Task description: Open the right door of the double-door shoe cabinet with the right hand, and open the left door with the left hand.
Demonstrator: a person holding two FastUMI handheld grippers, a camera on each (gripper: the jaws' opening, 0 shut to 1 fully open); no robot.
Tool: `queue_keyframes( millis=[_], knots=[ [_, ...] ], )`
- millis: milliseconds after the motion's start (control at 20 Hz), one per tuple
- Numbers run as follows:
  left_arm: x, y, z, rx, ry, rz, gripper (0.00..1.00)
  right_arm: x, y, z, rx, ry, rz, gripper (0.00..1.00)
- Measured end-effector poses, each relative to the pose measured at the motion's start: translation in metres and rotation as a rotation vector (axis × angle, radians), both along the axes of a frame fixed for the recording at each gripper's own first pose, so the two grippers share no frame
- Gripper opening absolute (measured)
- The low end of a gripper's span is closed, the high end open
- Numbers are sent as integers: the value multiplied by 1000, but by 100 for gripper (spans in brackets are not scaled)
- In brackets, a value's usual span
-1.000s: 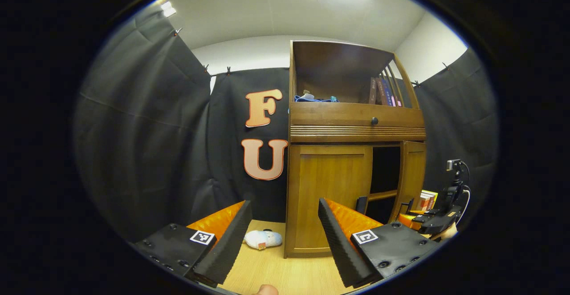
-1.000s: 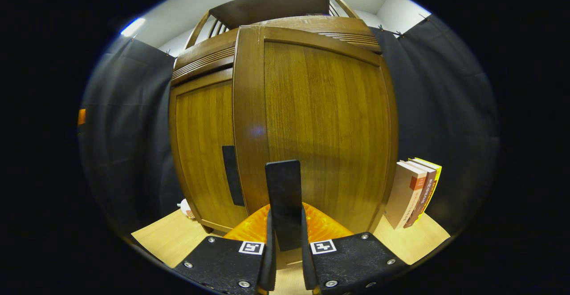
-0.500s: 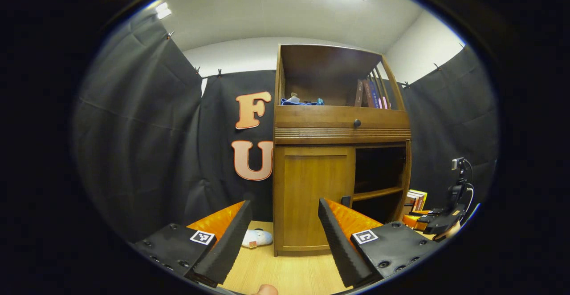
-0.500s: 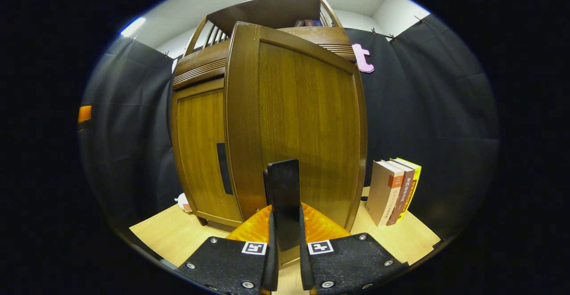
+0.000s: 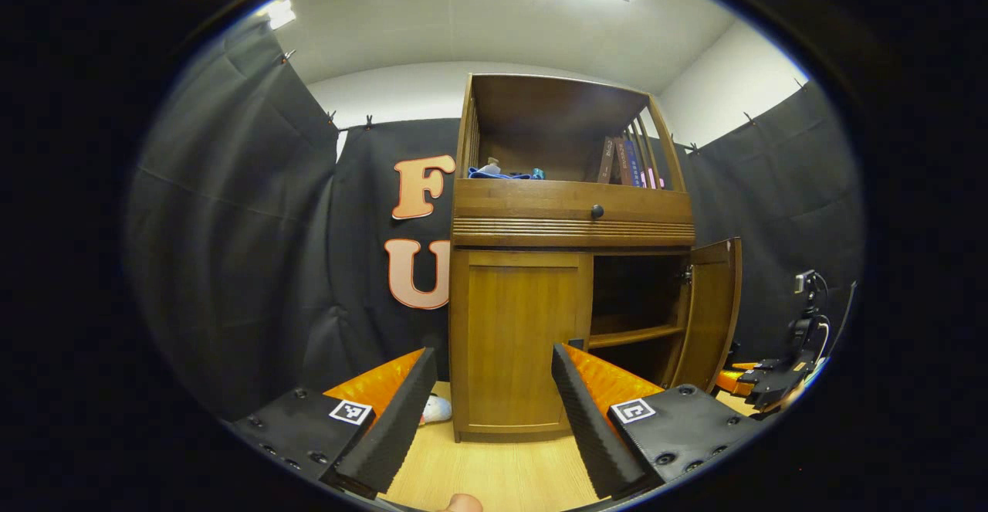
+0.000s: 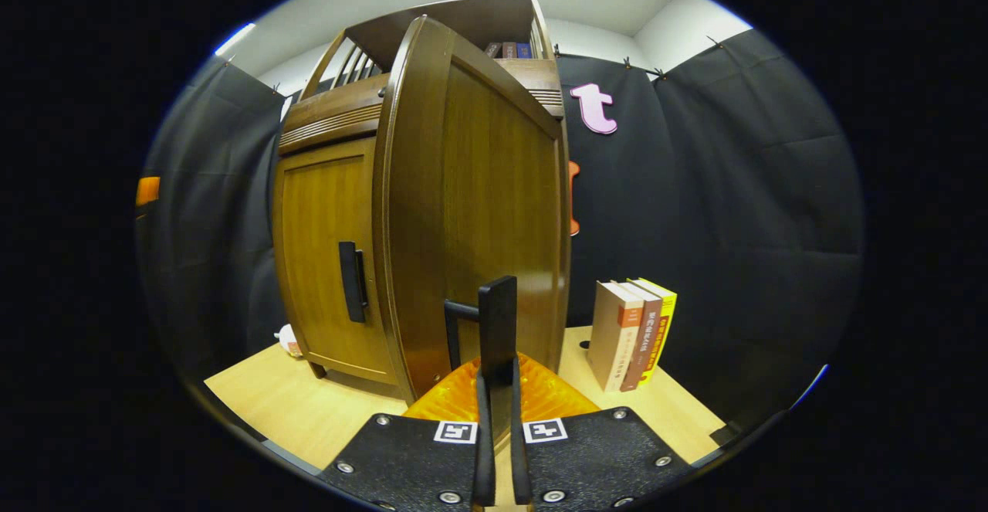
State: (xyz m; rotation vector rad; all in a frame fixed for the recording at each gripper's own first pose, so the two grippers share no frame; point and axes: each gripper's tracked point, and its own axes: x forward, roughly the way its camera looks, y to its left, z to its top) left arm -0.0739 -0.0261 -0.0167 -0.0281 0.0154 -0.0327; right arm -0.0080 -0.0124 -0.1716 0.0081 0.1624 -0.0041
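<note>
Wooden right door (image 6: pixel 471 211) ajar – handle (image 6: pixel 496 319) pinched by right tongs (image 6: pixel 495 419) | left tongs (image 5: pixel 488 411) spread

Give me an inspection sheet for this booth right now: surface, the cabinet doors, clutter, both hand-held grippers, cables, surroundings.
Surface: pale wood floor, bare in front of the cabinet.
Job's things: right door swung wide open, shelf inside visible; left door closed, its handle untouched.
Clutter: three upright books to the right of the cabinet; small white object on the floor at its left; books and blue items on the top shelf.
Grippers: right hand-held gripper closed on the right door's handle; left hand-held gripper open, well short of the left door.
Cables: dark cable by the right hand-held gripper.
Surroundings: black cloth walls, white ceiling with lights.
</note>
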Motion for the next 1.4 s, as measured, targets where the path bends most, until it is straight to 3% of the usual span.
queue_keyframes(
  millis=[50, 100, 150, 200, 250, 400, 500, 550, 650, 750, 800, 850, 1400],
  knots=[
    [1, -3, 1, -3, -2, -3, 94, -3, -7, 0, -9, 1, -12, 12],
    [2, -7, 1, -5, -5, -5, 94, -4, -14, 1, -18, -1, -19, 5],
    [3, -11, 1, -5, -7, -7, 94, -6, -20, 2, -22, -5, -25, 4],
    [4, -14, 0, -4, -7, -10, 94, -6, -27, 2, -23, -7, -32, 8],
    [5, -19, -1, -2, -5, -13, 94, -7, -35, 2, -24, -6, -36, 3],
    [10, -29, -4, 6, 1, -17, 94, -10, -51, 3, -27, -10, -39, 8],
    [14, -38, -6, 10, 4, -18, 94, -10, -63, 2, -19, -13, -30, 2],
    [15, -38, -8, 11, 6, -20, 94, -10, -68, 3, -19, -15, -25, 7],
    [20, -49, -11, 13, 12, -22, 94, -9, -80, 2, -25, -18, -17, 7],
    [28, -61, -12, 14, 10, -24, 94, -9, -89, 2, -10, -20, 5, 2],
    [31, -65, -12, 14, 8, -25, 94, -8, -97, 3, -3, -19, 4, 7],
    [33, -69, -12, 14, 8, -26, 94, -7, -101, 1, 12, -19, 17, 0],
    [50, -98, -18, 9, 10, -28, 94, -1, -128, 0, 96, -31, 91, 0]
  ],
)
